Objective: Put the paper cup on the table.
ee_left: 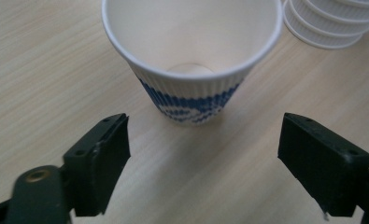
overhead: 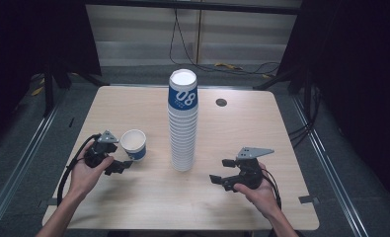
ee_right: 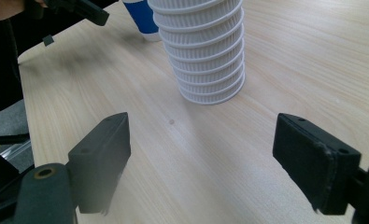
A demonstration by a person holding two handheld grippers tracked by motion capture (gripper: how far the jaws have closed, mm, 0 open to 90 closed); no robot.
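Your left gripper (overhead: 125, 165) sits at the near-left of the table (overhead: 133, 207) with its jaws spread and nothing between them — the single cup (overhead: 134, 143) stands upright just beyond the tips, a little to the right, and the pads are not touching it. In the left gripper view the cup (ee_left: 193, 60) fills the space ahead of the two black jaws, its blue-printed base resting on the wood just past them, so the gap is wide enough for the base but narrower than the rim looks.

If the aim is to take that cup, slide the left gripper forward and level until the ribbed wall lies squarely between the pads, low on the cup where it is narrowest. Close gently — paper walls buckle under a hard squeeze, and a grip near the rim will likely tip it. Keep the approach straight; a nudge from one jaw alone would push the cup away to the far side.

Your right gripper (overhead: 221, 172) hovers at the near-right, jaws apart and empty, pointing left towards the tall stack of cups (overhead: 183, 123), which stands in the middle of the table, well apart from both grippers. In the right gripper view the stack's base (ee_right: 210, 60) lies ahead of the open jaws with bare wood between. Hold the right hand clear of the stack, since it looks easy to topple.
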